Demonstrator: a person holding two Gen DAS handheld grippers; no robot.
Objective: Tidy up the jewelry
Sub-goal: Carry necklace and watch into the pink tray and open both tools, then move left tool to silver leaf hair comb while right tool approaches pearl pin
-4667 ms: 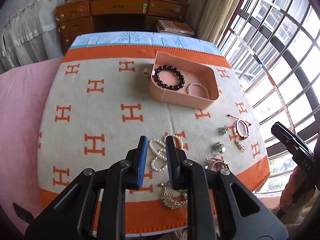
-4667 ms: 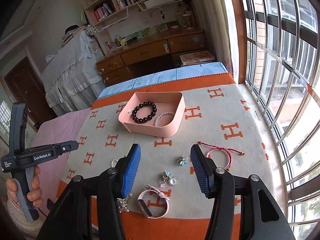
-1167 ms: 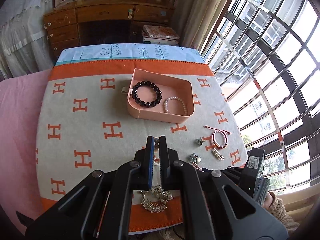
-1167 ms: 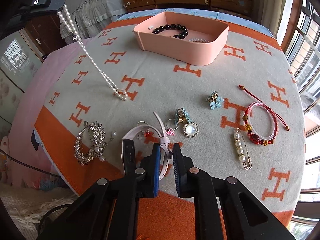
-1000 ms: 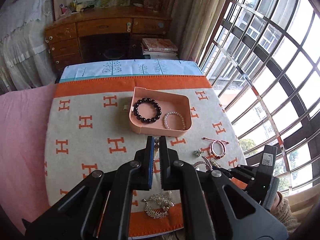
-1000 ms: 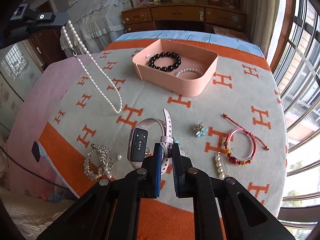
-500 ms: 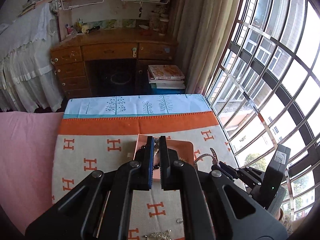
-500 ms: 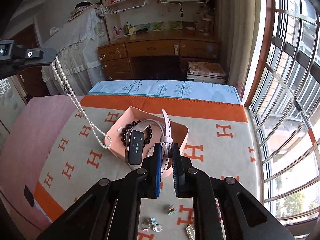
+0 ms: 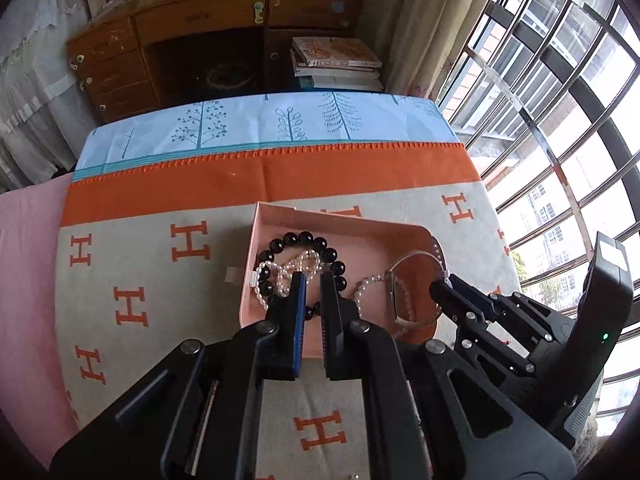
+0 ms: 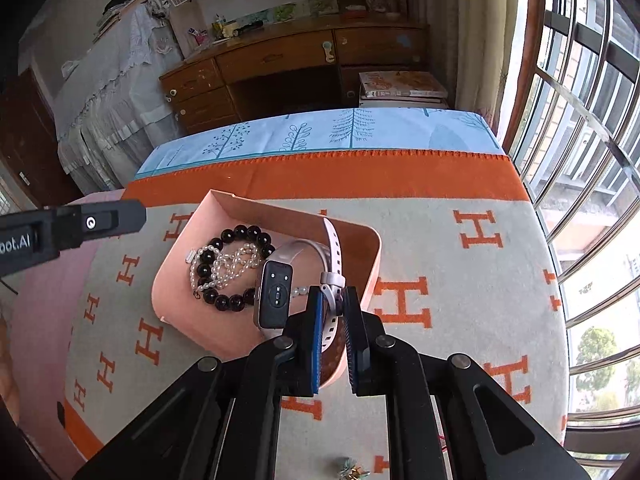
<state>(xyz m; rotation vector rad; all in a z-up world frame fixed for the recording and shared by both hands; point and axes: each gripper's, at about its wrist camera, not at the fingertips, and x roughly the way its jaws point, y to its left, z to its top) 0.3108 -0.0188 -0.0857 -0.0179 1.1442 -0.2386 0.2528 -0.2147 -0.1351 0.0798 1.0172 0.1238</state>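
A pink tray (image 9: 344,222) (image 10: 360,236) sits on the orange-and-grey H-pattern blanket. In it lie a black bead bracelet (image 10: 230,302), a small pearl bracelet (image 9: 366,286) and the long pearl necklace (image 10: 226,266) (image 9: 298,262), coiled on the black beads. My left gripper (image 9: 311,280) is just above the tray, jaws slightly apart, with nothing between them. My right gripper (image 10: 331,300) is shut on the strap of a pink smartwatch (image 10: 274,294) and holds it over the tray's right half. The watch also shows in the left wrist view (image 9: 394,300).
A small teal flower piece (image 10: 352,470) lies on the blanket near the front edge. A wooden desk (image 9: 208,36) and stacked books (image 9: 336,62) stand beyond the bed. Barred windows (image 10: 588,120) run along the right.
Both grippers have come down to the tray. The left gripper has let go of the pearl necklace, which now lies in the tray. The right gripper still holds the watch, now lower.
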